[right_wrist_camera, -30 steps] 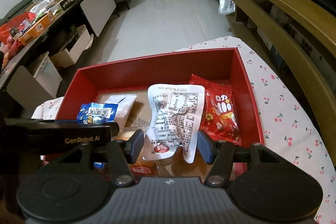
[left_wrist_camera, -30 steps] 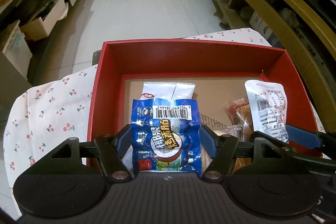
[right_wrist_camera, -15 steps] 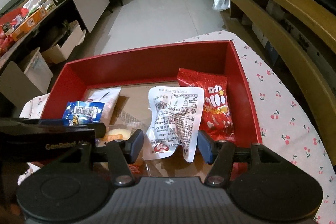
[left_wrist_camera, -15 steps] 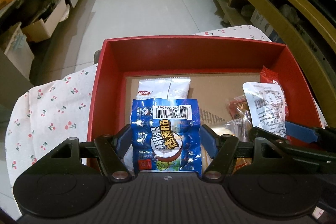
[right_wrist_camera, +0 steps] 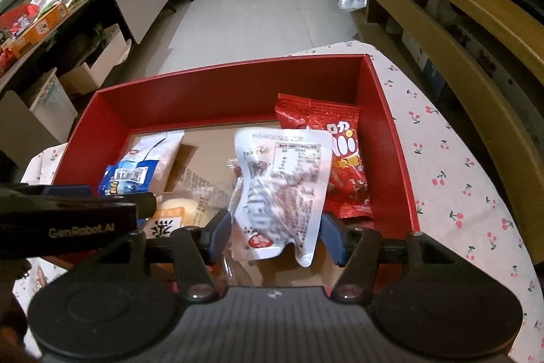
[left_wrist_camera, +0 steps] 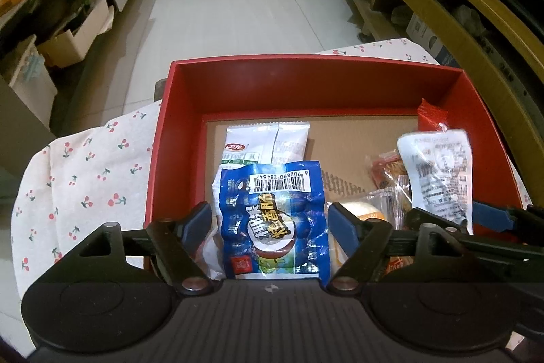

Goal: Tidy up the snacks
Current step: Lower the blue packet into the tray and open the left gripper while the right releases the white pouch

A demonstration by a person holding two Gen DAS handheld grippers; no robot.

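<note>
A cherry-print cloth (left_wrist_camera: pixel 85 179) is seen left of the red box (left_wrist_camera: pixel 306 84), whose far half lies mostly bare. Over the near-left part, the left gripper (left_wrist_camera: pixel 270 220) has just been opening; the blue packet (left_wrist_camera: pixel 273 220) is seen between its 2 pads with small gaps either side, above a white-green packet (left_wrist_camera: pixel 268 142). Mid-box, a clear-wrapped bun (right_wrist_camera: pixel 183 208) is crowded in. The right gripper (right_wrist_camera: pixel 275 230) is closed on the white pouch (right_wrist_camera: pixel 282 189). A red packet (right_wrist_camera: pixel 340 159) lies against the right wall.
</note>
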